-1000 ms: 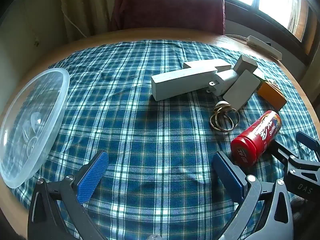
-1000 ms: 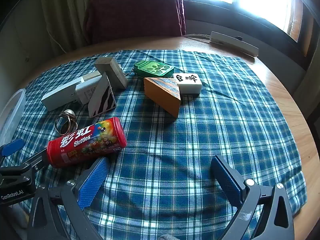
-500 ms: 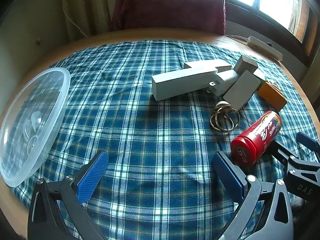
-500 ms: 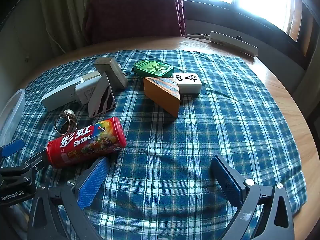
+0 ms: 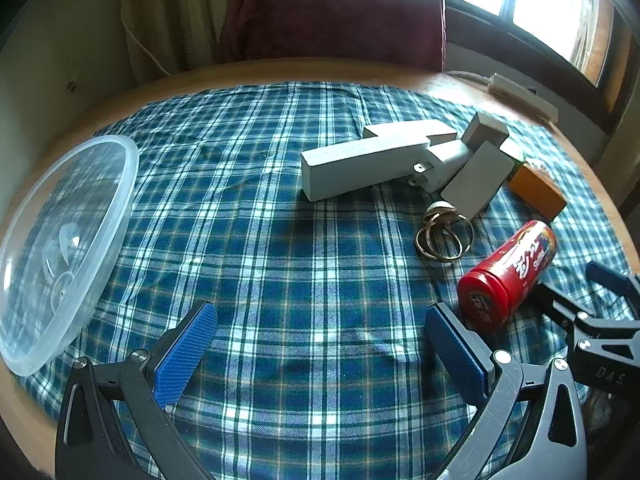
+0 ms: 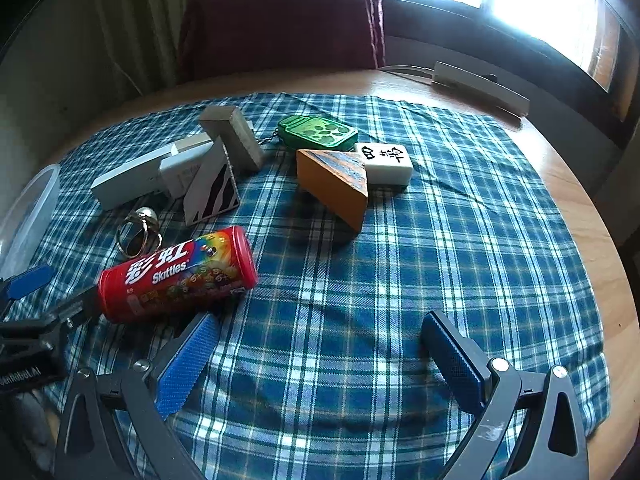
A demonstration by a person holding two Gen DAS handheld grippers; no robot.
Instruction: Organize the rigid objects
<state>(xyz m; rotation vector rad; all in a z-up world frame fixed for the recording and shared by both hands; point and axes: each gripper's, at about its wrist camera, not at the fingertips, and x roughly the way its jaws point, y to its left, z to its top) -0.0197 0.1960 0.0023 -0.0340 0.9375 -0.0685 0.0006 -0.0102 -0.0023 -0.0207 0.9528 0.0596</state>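
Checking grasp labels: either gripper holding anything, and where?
Nothing held. Left gripper and right gripper both open over the plaid cloth; Skittles can lies free.

A red Skittles tube (image 6: 178, 274) lies on its side near the plaid cloth's front. Behind it rest metal key rings (image 6: 138, 232), then a cluster of grey blocks (image 5: 362, 164) with a zebra-striped block (image 6: 212, 188) leaning on them. An orange wedge (image 6: 332, 182), a green jar-shaped keychain (image 6: 318, 132) and a white mahjong tile (image 6: 386, 160) sit together. A clear plastic bowl (image 5: 60, 244) sits at the cloth's left edge.
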